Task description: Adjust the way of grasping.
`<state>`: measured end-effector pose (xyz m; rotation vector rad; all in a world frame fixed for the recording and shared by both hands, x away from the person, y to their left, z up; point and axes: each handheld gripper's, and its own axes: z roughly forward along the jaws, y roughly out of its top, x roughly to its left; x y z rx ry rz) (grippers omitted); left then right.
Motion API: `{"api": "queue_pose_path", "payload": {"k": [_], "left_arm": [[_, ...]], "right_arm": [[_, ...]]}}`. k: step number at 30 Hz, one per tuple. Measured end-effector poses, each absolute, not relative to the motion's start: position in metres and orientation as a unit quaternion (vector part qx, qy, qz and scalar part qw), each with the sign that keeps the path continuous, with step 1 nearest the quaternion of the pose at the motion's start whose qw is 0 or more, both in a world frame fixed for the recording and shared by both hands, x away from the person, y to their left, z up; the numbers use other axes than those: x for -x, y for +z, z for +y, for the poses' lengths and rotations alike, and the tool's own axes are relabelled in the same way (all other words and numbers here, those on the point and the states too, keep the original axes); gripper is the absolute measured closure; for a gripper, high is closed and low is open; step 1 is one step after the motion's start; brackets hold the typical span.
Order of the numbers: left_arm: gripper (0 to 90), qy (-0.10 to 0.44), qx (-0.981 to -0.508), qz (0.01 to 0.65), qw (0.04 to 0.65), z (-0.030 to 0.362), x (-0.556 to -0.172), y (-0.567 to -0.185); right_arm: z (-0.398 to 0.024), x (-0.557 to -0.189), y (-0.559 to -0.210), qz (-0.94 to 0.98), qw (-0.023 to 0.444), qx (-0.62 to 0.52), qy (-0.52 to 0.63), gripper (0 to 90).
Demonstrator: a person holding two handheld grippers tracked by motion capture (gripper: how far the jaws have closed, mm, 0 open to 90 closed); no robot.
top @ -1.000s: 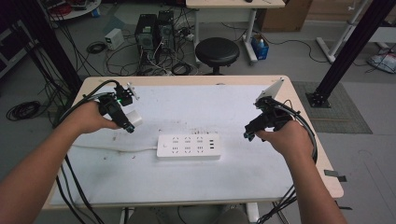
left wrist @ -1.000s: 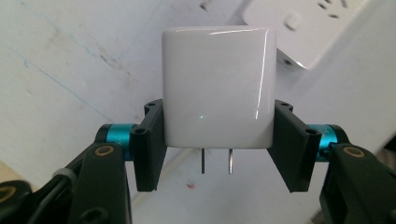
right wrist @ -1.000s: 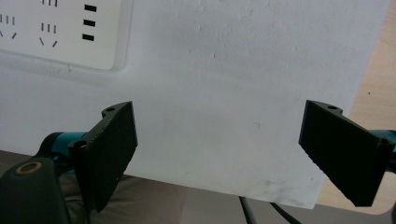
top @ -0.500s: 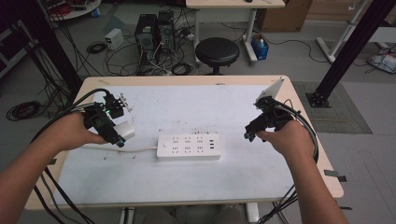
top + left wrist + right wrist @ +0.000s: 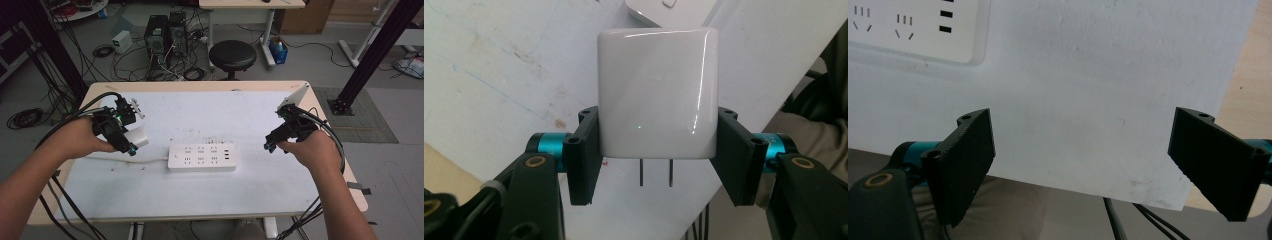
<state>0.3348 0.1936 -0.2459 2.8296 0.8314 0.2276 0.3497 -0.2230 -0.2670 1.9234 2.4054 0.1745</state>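
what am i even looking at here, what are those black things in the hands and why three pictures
A person stands at a white-topped table holding a hand-held tool with black tongs in each hand. The high view looks down from above. The other two pictures come from small cameras riding on each tool, looking along its tongs. The left tongs are shut on a white plug-in charger, its two metal prongs pointing towards the camera; in the high view the left tongs hold it left of a white power strip lying on the table. The right tongs are open and hold nothing, hovering right of the strip.
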Motion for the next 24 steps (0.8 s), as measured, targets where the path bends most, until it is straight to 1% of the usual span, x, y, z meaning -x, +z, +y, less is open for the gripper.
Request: {"api": "queue_pose_path", "payload": {"k": [3, 6, 9, 11, 14, 18, 19, 20, 21, 24], "left_arm": [[42.4, 0.075, -0.957, 0.262, 0.103, 0.191, -0.334, -0.248], [42.3, 0.067, -0.965, 0.223, 0.121, 0.186, -0.333, -0.25], [42.4, 0.063, -0.966, 0.21, 0.135, 0.183, -0.333, -0.251], [42.3, 0.051, -0.97, 0.185, 0.147, 0.177, -0.333, -0.253], [42.4, 0.052, -0.969, 0.178, 0.161, 0.173, -0.333, -0.253], [42.4, 0.054, -0.967, 0.149, 0.198, 0.166, -0.334, -0.253], [42.4, 0.05, -0.962, 0.14, 0.229, 0.163, -0.333, -0.252], [42.4, 0.05, -0.962, 0.14, 0.229, 0.163, -0.333, -0.252], [42.4, 0.045, -0.957, 0.141, 0.249, 0.162, -0.332, -0.252], [42.4, 0.041, -0.955, 0.121, 0.266, 0.156, -0.33, -0.252]], "right_arm": [[-0.224, -0.349, -0.263, 0.776, 0.027, -0.627, 0.061, 10.9], [-0.224, -0.347, -0.26, 0.777, 0.022, -0.625, 0.067, 10.9], [-0.222, -0.347, -0.259, 0.778, 0.02, -0.624, 0.069, 10.9], [-0.22, -0.347, -0.26, 0.781, 0.017, -0.621, 0.069, 10.9], [-0.219, -0.347, -0.26, 0.783, 0.017, -0.618, 0.07, 10.9], [-0.218, -0.348, -0.261, 0.781, 0.011, -0.62, 0.075, 10.9], [-0.218, -0.349, -0.263, 0.78, 0.01, -0.621, 0.072, 10.9], [-0.218, -0.349, -0.263, 0.78, 0.01, -0.621, 0.072, 10.9], [-0.218, -0.349, -0.264, 0.78, 0.008, -0.622, 0.072, 10.9], [-0.219, -0.348, -0.265, 0.779, 0.008, -0.622, 0.075, 10.9]]}}
